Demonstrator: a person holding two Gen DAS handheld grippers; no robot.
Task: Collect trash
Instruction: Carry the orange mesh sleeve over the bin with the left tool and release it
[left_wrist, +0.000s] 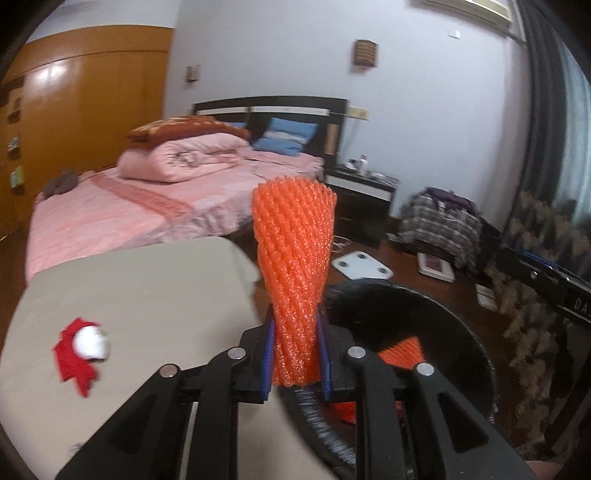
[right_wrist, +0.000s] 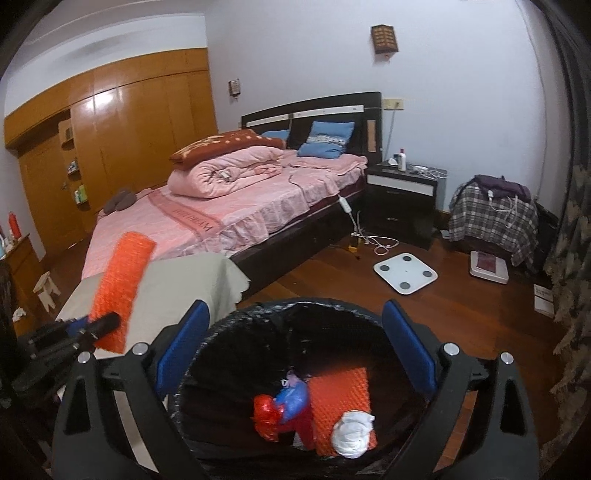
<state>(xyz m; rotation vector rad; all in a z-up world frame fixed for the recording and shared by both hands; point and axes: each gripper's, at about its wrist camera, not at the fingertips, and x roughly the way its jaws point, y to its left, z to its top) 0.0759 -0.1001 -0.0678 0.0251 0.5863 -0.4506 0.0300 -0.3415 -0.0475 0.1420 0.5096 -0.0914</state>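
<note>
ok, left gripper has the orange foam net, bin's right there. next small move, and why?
Probably carry the left gripper a little further over the black bin, then open. It is shut on the orange foam net, which stands over the bin's near rim beside the table. The right gripper hangs open and empty above the bin.

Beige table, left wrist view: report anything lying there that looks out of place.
One bit of litter remains on the beige table: a torn red scrap with a crumpled white wad on it, near the left edge. Nothing is spilled or broken. The left tool grips an orange foam net beside the black bin.
</note>
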